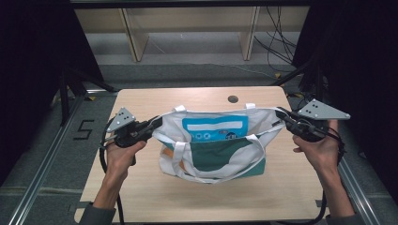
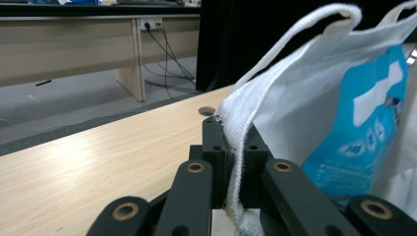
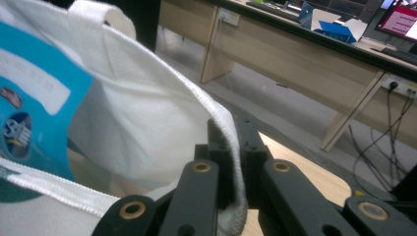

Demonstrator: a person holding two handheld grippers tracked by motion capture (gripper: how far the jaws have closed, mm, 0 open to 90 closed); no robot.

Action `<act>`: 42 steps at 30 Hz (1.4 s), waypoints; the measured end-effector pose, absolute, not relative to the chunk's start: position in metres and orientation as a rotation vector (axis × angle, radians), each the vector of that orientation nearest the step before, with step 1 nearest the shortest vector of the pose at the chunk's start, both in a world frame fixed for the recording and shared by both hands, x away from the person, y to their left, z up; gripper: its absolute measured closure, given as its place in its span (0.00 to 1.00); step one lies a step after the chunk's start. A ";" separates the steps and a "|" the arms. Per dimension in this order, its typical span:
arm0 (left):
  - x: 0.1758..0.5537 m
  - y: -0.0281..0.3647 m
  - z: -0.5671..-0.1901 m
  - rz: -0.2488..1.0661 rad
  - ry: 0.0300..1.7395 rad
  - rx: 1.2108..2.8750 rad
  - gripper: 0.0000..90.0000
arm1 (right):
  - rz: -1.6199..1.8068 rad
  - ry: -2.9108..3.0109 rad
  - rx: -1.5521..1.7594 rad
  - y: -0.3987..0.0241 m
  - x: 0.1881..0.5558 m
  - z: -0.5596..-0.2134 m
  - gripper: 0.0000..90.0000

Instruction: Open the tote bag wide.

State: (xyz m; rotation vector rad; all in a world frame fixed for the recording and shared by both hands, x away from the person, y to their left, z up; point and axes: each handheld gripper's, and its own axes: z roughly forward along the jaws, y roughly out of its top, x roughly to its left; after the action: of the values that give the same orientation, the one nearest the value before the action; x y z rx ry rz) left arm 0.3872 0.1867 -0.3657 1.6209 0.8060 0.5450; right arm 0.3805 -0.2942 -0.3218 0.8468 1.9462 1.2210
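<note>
1. Pinching the rim of the white fabric tote bag with teal base [image 1: 213, 154], the left gripper [image 1: 157, 123] and right gripper [image 1: 280, 114] are both clamped, stretching its mouth wide.
2. Bag stands mid-table on the pale wooden table [image 1: 141, 192]; a blue-and-white packet [image 1: 215, 127] sits inside, so filling looks done.
3. Releasing the rim likely remains.

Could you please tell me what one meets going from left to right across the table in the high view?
Left gripper → tote bag, its rim clamped at both ends → right gripper.
</note>
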 end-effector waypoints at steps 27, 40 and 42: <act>0.386 0.176 -0.444 0.479 0.884 1.869 0.92 | 1.117 2.067 0.937 -0.285 0.399 -0.389 0.97; 0.390 0.172 -0.458 0.464 0.901 1.914 0.92 | 1.013 2.126 0.963 -0.281 0.399 -0.412 0.97; 0.391 0.170 -0.459 0.465 0.895 1.922 0.92 | 0.995 2.155 0.973 -0.284 0.402 -0.422 0.97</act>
State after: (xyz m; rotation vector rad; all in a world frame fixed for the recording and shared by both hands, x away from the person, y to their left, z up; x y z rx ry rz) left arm 0.3905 0.1702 -0.4589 1.9224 0.8951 0.4648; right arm 0.4016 -0.2840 -0.4225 0.9733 2.1547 0.9949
